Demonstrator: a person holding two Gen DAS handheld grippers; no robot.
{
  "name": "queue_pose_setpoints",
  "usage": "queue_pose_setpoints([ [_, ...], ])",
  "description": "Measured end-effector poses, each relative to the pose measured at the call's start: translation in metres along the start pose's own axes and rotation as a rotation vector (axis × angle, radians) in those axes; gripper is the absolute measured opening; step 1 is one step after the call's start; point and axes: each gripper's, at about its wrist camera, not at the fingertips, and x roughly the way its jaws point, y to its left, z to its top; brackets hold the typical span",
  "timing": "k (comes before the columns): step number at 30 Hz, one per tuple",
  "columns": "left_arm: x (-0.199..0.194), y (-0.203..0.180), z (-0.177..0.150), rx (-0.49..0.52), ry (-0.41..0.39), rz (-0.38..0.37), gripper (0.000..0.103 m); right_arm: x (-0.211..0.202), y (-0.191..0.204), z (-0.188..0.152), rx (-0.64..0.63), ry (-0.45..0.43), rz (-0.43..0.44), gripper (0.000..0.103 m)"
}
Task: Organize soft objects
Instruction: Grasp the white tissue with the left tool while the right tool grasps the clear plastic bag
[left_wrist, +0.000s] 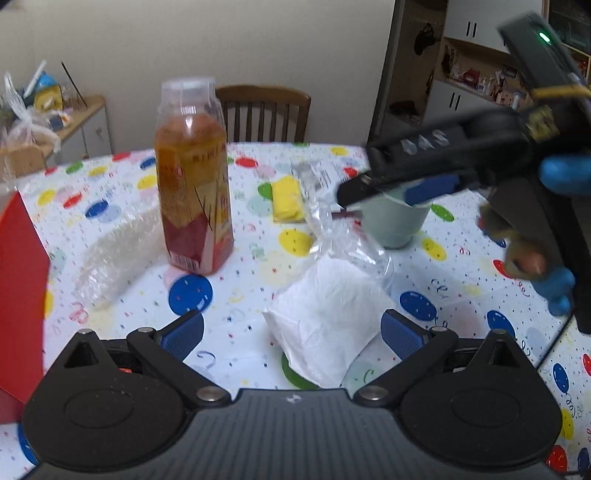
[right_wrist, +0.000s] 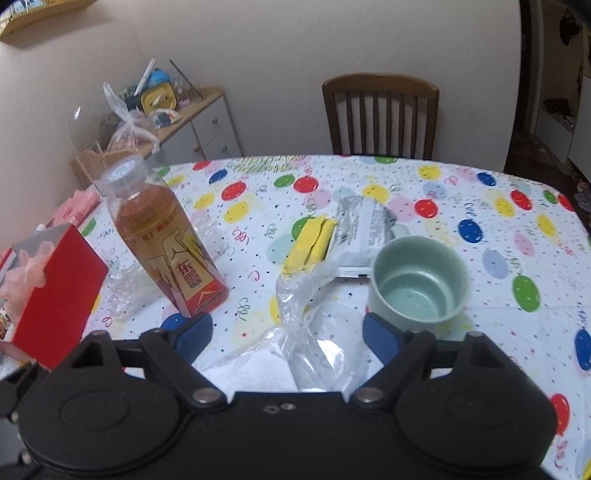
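A plain pale wall (right_wrist: 295, 55) backs a wooden slatted chair (right_wrist: 380, 114) at the balloon-print desk (right_wrist: 517, 192), with a cluttered low cabinet (right_wrist: 207, 125) left and open shelving (left_wrist: 465, 62) right.

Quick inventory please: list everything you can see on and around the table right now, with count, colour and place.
bottle: 1, amber drink, red-gold label, clear cap, upright, table left
box: 1, red, left edge
bubble wrap: 1, clear, between box and bottle
cloth: 1, yellow, folded, table centre
packet: 1, grey-white, beside cloth
cup: 1, pale green, empty, right of centre
plastic bag: 1, clear, crumpled, in front of cup
tissue: 1, white, near edge, under bag end
tablecloth: 1, white with coloured balloons
chair: 1, brown wood, far side
cabinet: 1, cluttered top, back left
left gripper: open, over tissue
right gripper: open, over bag
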Motion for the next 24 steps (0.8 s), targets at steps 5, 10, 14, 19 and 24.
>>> queue_pose_setpoints([
  [5, 0.017, 0.004, -0.006, -0.020, 0.055, -0.007, 0.098, 0.030, 0.004, 0.013, -0.006, 0.045, -0.021, 0.083],
  [10, 0.031, 0.002, -0.008, 0.001, 0.099, -0.012, 0.081, 0.053, 0.004, 0.020, -0.001, 0.083, -0.041, 0.079],
  [14, 0.042, -0.002, -0.009, 0.022, 0.135, -0.016, 0.061, 0.069, 0.010, 0.020, -0.030, 0.107, -0.063, 0.077],
  [19, 0.049, -0.005, -0.010, 0.056, 0.162, -0.014, 0.040, 0.084, 0.010, 0.019, -0.043, 0.136, -0.090, 0.070],
  [24, 0.049, -0.003, -0.010, 0.062, 0.172, -0.013, 0.028, 0.092, 0.007, 0.017, -0.038, 0.153, -0.114, 0.054],
])
